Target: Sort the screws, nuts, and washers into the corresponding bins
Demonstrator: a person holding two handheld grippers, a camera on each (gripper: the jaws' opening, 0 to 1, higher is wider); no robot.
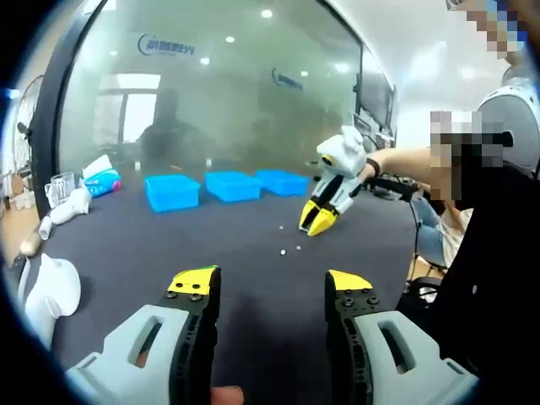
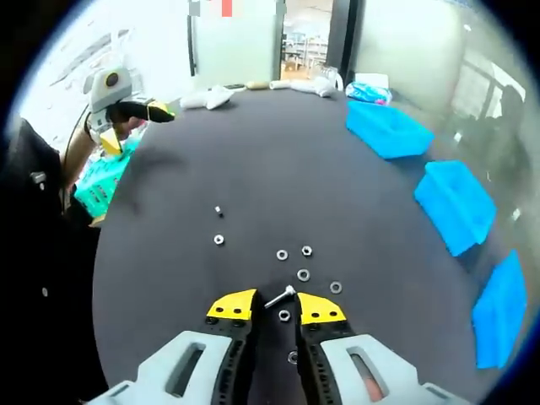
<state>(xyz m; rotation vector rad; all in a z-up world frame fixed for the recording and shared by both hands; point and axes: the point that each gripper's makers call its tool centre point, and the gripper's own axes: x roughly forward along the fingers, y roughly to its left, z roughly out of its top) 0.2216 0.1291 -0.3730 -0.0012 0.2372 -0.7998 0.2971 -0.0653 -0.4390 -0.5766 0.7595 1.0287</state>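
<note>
Hovering above the counter (image 1: 253,253), the left tool (image 1: 268,285) has its jaws wide apart, holding nothing. Ahead, the right tool (image 1: 319,221) points down at tiny specks of hardware; three blue bins (image 1: 173,191) line the far edge. These specks are too small to tell apart.

Seen from the right tool (image 2: 277,309), its jaws stand narrowly parted over a screw (image 2: 280,296), tips beside it; whether they touch it I cannot tell. Nuts and washers (image 2: 303,275) lie scattered just beyond. Such parts look light, hard and slippery, best pinched across the shank. One bin (image 2: 504,312) is cut off.
</note>
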